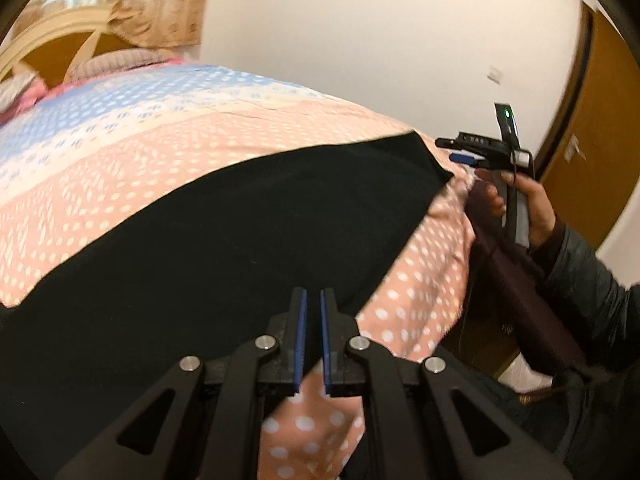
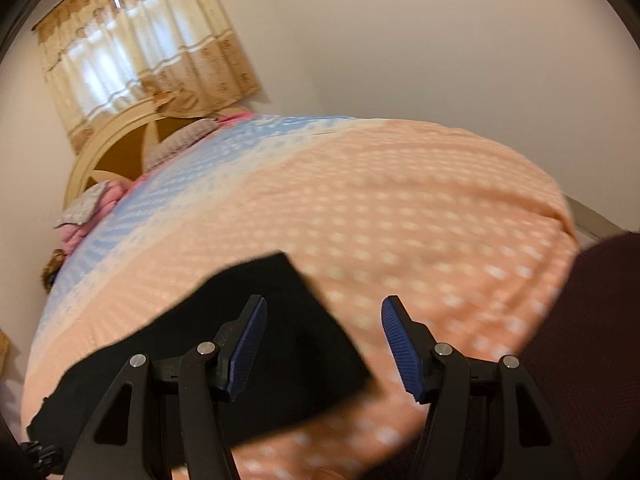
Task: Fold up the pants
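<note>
From the left wrist view, the black pants point(image 1: 224, 232) – a flat, dark, soft cloth garment – lay spread across the bed point(image 1: 120, 148), which was covered by a peach-pink bedspread with white dots and a pale blue band toward the head. The left gripper point(image 1: 313, 340), black with blue-faced pads, had its jaws drawn almost together, with only a narrow slit between the pads; through the slit showed the dotted bedspread, and whether any cloth was pinched at the tips could not be told, since the fingers ended right at the near edge of the pants. At the right of this view, beyond the far corner of the pants, a hand point(image 1: 532, 216) in a dark grey sleeve held the right gripper point(image 1: 464, 158) by its handle, its blue tip just beside the edge of the bed. In the right wrist view – blurred – one end of the black pants point(image 2: 248, 344) lay on the dotted bedspread below and to the left of the right gripper point(image 2: 324, 344), whose jaws stood well apart with nothing between the pads; the left pad sat over the dark cloth and the right pad over bare bedspread. Behind the bed point(image 2: 400, 208) were a cream curved headboard point(image 2: 100, 152) and a beige patterned curtain point(image 2: 136, 48).
</note>
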Motion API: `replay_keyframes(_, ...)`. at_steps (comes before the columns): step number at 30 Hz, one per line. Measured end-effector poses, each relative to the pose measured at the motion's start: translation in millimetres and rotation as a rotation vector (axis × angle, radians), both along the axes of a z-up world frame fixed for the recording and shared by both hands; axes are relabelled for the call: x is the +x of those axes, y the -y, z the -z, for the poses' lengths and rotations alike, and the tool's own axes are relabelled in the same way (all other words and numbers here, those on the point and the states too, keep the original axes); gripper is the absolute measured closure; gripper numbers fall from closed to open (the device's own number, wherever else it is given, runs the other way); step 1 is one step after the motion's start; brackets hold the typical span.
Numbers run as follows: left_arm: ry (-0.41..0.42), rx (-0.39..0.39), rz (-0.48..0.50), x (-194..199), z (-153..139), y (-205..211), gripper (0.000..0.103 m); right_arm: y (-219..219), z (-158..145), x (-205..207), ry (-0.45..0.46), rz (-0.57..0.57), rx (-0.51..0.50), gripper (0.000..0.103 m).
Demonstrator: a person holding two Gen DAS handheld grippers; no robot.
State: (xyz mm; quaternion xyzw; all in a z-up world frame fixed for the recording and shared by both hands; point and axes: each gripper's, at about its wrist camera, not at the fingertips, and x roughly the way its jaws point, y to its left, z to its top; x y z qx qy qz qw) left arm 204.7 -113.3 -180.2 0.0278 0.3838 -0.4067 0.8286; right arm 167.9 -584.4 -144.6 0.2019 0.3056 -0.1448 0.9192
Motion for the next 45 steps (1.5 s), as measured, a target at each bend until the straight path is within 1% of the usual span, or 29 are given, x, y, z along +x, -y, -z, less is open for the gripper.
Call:
replay_keyframes(2, -0.021, 0.008, -0.001, 2.4, 7.4, 2.2, 0.096, -6.8, 3.7, 21.0, -0.027, -0.022, 0.009, 0.042)
replay_keyframes(4, -0.050, 0.033, 0.023, -1.4, 16.5, 8.3, 0.096, -7.6, 12.4, 39.5, -0.064, -0.020, 0.004, 0.042)
replay_keyframes(5, -0.073, 0.054, 0.045, -3.2, 22.9, 12.3, 0.096, -7.5, 18.2, 47.6, -0.103, -0.002, -0.028, 0.042)
replay_keyframes(6, -0.052, 0.062, 0.047, -8.2, 25.1, 13.8, 0.096, -9.1, 21.5, 51.2, -0.127, 0.024, -0.060, 0.042)
replay_keyframes(7, -0.038, 0.063, 0.050, -10.8, 24.4, 14.1, 0.096, -8.6, 24.0, 53.1, -0.128, 0.032, -0.066, 0.042)
replay_keyframes(10, -0.065, 0.047, 0.048, -9.5, 23.1, 11.3, 0.096, -8.6, 20.6, 45.6, -0.081, 0.020, -0.014, 0.042)
replay_keyframes(11, -0.076, 0.041, 0.043, -7.4, 24.7, 10.1, 0.096, -10.3, 19.2, 42.7, -0.065, -0.007, 0.001, 0.045)
replay_keyframes(12, -0.086, 0.032, 0.039, -5.8, 26.2, 9.6, 0.096, -13.4, 18.4, 40.7, -0.057, -0.041, 0.006, 0.059)
replay_keyframes(13, -0.091, 0.026, 0.036, -5.0, 26.7, 9.5, 0.096, -18.6, 18.1, 40.6, -0.070, -0.074, -0.014, 0.067)
replay_keyframes(14, -0.091, 0.027, 0.035, -5.5, 26.9, 9.8, 0.096, -22.7, 18.0, 39.9, -0.084, -0.081, -0.048, 0.077)
replay_keyframes(15, -0.086, 0.032, 0.035, -6.5, 26.7, 10.9, 0.096, -25.0, 16.9, 38.1, -0.083, -0.093, -0.069, 0.079)
replay_keyframes(17, -0.082, 0.038, 0.035, -7.9, 26.7, 11.4, 0.096, -26.8, 16.5, 35.8, -0.076, -0.121, -0.062, 0.080)
replay_keyframes(20, -0.090, 0.036, 0.034, -5.4, 26.3, 9.4, 0.096, -21.1, 15.8, 34.4, -0.065, -0.131, -0.049, 0.080)
replay_keyframes(22, -0.090, 0.037, 0.035, -4.9, 27.1, 9.6, 0.096, -14.9, 15.0, 37.3, -0.046, -0.119, -0.044, 0.068)
replay_keyframes(24, -0.092, 0.035, 0.036, -5.0, 27.4, 10.1, 0.096, -10.7, 13.8, 41.5, -0.032, -0.122, -0.041, 0.067)
replay_keyframes(25, -0.093, 0.035, 0.035, -4.7, 27.4, 9.8, 0.096, -9.2, 14.5, 44.8, -0.023, -0.145, -0.019, 0.067)
replay_keyframes(26, -0.095, 0.034, 0.035, -4.6, 27.7, 9.9, 0.096, -8.3, 15.0, 47.9, -0.023, -0.163, -0.001, 0.070)
replay_keyframes(27, -0.095, 0.033, 0.035, -5.3, 27.8, 11.2, 0.096, -10.6, 15.3, 49.6, -0.031, -0.175, 0.001, 0.086)
replay_keyframes(29, -0.096, 0.031, 0.034, -5.4, 27.9, 11.6, 0.096, -22.4, 10.0, 47.6, -0.029, -0.198, -0.053, 0.088)
replay_keyframes(30, -0.097, 0.030, 0.034, -5.0, 27.5, 10.7, 0.096, -32.5, 5.2, 42.0, -0.013, -0.213, -0.103, 0.088)
replay_keyframes(31, -0.097, 0.027, 0.033, -4.5, 27.0, 9.3, 0.096, -41.4, 1.1, 36.5, 0.001, -0.225, -0.150, 0.088)
replay_keyframes(33, -0.097, 0.026, 0.032, -4.6, 27.1, 9.1, 0.096, -68.9, -8.9, 18.8, 0.052, -0.269, -0.287, 0.088)
replay_keyframes(37, -0.096, 0.025, 0.031, -4.9, 26.4, 8.3, 0.096, -95.2, -15.0, -2.1, 0.104, -0.387, -0.359, 0.088)
replay_keyframes(39, -0.096, 0.023, 0.028, -5.1, 26.1, 7.7, 0.096, -98.5, -15.7, -4.7, 0.105, -0.382, -0.404, 0.088)
replay_keyframes(41, -0.094, 0.023, 0.028, -5.6, 25.9, 7.3, 0.096, -87.6, -15.6, 3.6, 0.079, -0.311, -0.422, 0.088)
replay_keyframes(42, -0.094, 0.023, 0.028, -5.5, 25.8, 7.0, 0.096, -76.6, -14.8, 9.5, 0.062, -0.259, -0.413, 0.081)
replay_keyframes(43, -0.094, 0.023, 0.028, -5.5, 25.7, 7.0, 0.096, -61.8, -11.9, 19.2, 0.023, -0.194, -0.401, 0.072)
replay_keyframes(44, -0.095, 0.023, 0.029, -5.5, 25.6, 7.1, 0.096, -48.6, -8.8, 28.4, -0.027, -0.137, -0.388, 0.053)
replay_keyframes(45, -0.095, 0.023, 0.029, -5.5, 25.3, 6.7, 0.096, -35.2, -5.5, 34.9, -0.063, -0.080, -0.367, 0.047)
